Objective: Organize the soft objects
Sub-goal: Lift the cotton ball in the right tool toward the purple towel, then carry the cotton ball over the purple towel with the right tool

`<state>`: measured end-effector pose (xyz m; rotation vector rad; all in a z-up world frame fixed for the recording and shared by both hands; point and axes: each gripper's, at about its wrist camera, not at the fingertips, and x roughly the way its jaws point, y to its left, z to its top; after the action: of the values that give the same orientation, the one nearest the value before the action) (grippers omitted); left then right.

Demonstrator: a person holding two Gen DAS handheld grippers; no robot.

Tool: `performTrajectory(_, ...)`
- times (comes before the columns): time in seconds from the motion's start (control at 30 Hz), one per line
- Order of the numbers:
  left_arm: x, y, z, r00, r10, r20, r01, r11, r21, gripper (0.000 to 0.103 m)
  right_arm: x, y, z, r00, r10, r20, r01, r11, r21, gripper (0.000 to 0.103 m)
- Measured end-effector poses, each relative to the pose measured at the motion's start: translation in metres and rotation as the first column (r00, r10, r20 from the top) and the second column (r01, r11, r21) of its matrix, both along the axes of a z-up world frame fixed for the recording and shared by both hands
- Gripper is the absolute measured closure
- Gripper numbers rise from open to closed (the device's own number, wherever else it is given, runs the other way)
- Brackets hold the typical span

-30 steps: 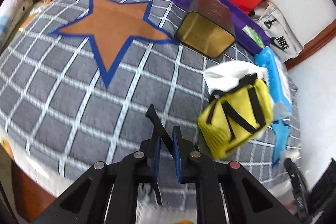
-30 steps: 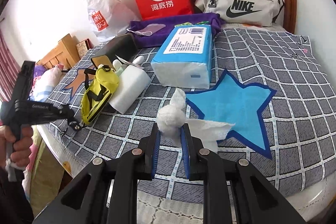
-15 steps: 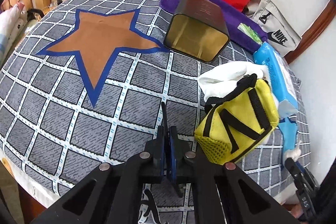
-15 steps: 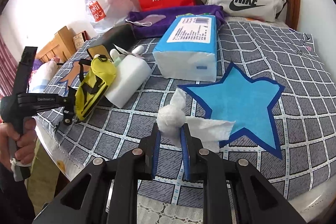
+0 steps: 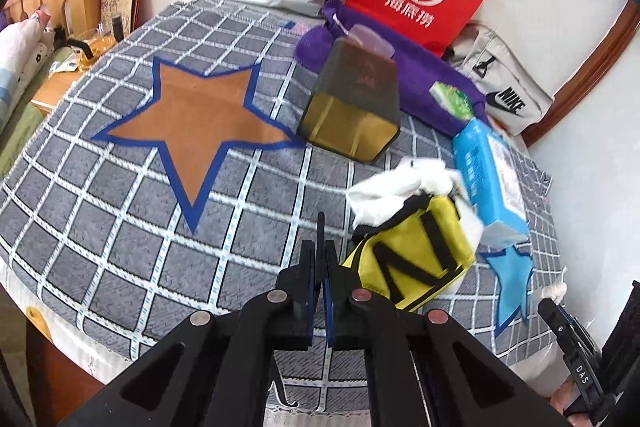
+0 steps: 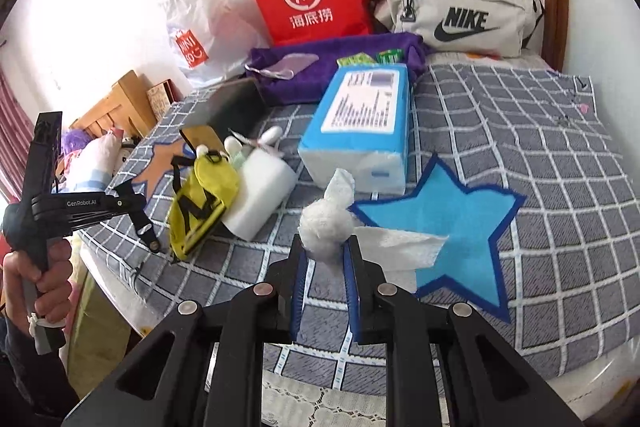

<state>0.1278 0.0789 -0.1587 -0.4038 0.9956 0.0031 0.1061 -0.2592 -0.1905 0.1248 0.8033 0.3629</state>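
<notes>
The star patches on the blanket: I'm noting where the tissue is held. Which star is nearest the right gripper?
The light blue star, just beyond the right gripper and its crumpled tissue. The brown star lies far across the bed.

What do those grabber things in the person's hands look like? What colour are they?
Both are black. The right gripper has two flat fingers lined with blue pads on chunky black arms joined by round silver bolts. The left gripper looks the same: black fingers, blue pads, silver bolts. From the side its black bar reads "GenRobot.AI" in white, and the bare left hand grips a black handle with a grey end.
</notes>
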Motion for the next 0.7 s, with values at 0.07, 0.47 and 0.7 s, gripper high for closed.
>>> performTrajectory(0.07,0.002,0.002,0.005,1.000,0.001,0.010,-0.001,1.000,-0.006,0.099,0.003,0.000,0.007,1.000,0.002,0.007,-0.003,1.000,0.005,0.085)
performTrajectory(0.47,0.019,0.010,0.030,0.998,0.001,0.061,0.001,0.999,-0.039,0.099,0.023,0.009,0.037,0.999,0.019,0.047,-0.019,1.000,-0.018,0.085)
performTrajectory(0.7,0.034,0.011,0.050,0.995,-0.017,0.098,0.021,0.999,-0.038,0.099,0.040,0.013,0.051,0.998,0.017,0.063,-0.015,0.999,-0.031,0.085)
